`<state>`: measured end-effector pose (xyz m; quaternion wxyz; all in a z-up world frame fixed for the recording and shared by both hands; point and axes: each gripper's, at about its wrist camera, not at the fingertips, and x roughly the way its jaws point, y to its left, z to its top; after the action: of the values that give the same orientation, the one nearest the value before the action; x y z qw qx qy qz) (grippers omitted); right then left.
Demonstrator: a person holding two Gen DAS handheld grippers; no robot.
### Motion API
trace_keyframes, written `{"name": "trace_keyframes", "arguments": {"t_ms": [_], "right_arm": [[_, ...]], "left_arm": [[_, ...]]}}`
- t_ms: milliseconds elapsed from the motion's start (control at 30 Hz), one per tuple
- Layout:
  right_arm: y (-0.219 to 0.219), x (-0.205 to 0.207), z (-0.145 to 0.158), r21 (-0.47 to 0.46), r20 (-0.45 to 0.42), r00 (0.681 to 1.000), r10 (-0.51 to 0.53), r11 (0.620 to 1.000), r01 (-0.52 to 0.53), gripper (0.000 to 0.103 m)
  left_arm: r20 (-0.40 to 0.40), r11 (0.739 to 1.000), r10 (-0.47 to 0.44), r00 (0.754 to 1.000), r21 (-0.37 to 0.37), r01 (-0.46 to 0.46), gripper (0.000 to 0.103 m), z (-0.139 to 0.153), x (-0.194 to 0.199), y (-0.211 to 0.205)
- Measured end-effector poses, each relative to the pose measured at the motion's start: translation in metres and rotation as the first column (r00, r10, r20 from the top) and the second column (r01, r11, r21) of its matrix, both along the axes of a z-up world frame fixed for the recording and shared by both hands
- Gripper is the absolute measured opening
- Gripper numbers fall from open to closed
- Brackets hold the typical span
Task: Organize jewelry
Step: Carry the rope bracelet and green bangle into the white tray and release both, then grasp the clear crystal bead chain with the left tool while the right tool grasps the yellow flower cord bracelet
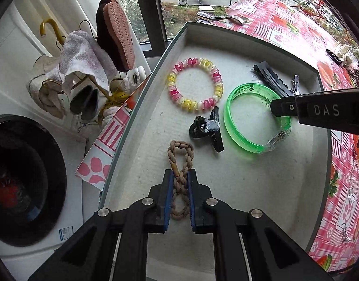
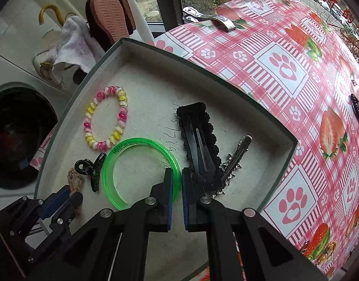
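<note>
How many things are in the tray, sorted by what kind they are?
Bangles: 1, green bangle, held by the right claw
Hair ties: 2, coil tie and braided tie, held by the left claw
Clips: 3, claw clip, black snap clip, silver clip
Total: 6

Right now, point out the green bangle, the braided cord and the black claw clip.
green bangle (image 2: pixel 141 141): right wrist view, far arc.
braided cord (image 1: pixel 180 148): left wrist view, upper loop.
black claw clip (image 1: pixel 207 126): left wrist view, middle hinge.
</note>
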<state>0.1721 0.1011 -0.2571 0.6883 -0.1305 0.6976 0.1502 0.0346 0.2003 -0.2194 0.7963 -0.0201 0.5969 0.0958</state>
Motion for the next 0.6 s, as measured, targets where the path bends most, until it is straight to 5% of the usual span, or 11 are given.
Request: {"name": "trace_keyframes", "arguments": {"t_ms": [133, 267, 333, 367, 400, 467, 600], "right_arm": [[-0.003, 0.002, 0.001, 0.03, -0.019, 1.0, -0.02, 0.999, 0.021, 0.01], [-0.012, 0.003, 0.009, 0.094, -0.026, 0.998, -0.058, 0.994, 0.06, 0.04], [-0.017, 0.004, 0.016, 0.131, -0.018, 0.997, -0.077, 0.988, 0.079, 0.043], [-0.018, 0.003, 0.02, 0.146, -0.015, 0.996, -0.086, 0.985, 0.087, 0.043], [-0.021, 0.003, 0.025, 0.16, -0.011, 0.995, -0.097, 0.982, 0.097, 0.043], [-0.027, 0.002, 0.035, 0.181, 0.002, 0.993, -0.122, 0.976, 0.119, 0.043], [-0.045, -0.005, 0.052, 0.208, 0.022, 0.985, -0.169, 0.965, 0.16, 0.043]], "left_arm": [[-0.013, 1.0, 0.006, 1.0, 0.012, -0.006, 0.019, 0.0, 0.0, 0.0], [-0.011, 1.0, 0.004, 1.0, 0.026, -0.004, 0.019, 0.004, -0.001, -0.001], [-0.013, 1.0, 0.003, 1.0, 0.03, -0.002, 0.021, 0.005, -0.002, -0.002], [-0.015, 1.0, 0.003, 1.0, 0.03, -0.002, 0.05, 0.005, -0.002, -0.001], [-0.009, 0.999, 0.007, 1.0, 0.034, -0.007, 0.089, 0.007, -0.003, -0.002], [0.043, 0.997, 0.017, 0.999, 0.07, -0.02, 0.102, 0.017, -0.007, -0.003], [0.048, 0.995, -0.023, 0.999, 0.096, 0.018, 0.102, 0.024, -0.007, -0.011]]}}
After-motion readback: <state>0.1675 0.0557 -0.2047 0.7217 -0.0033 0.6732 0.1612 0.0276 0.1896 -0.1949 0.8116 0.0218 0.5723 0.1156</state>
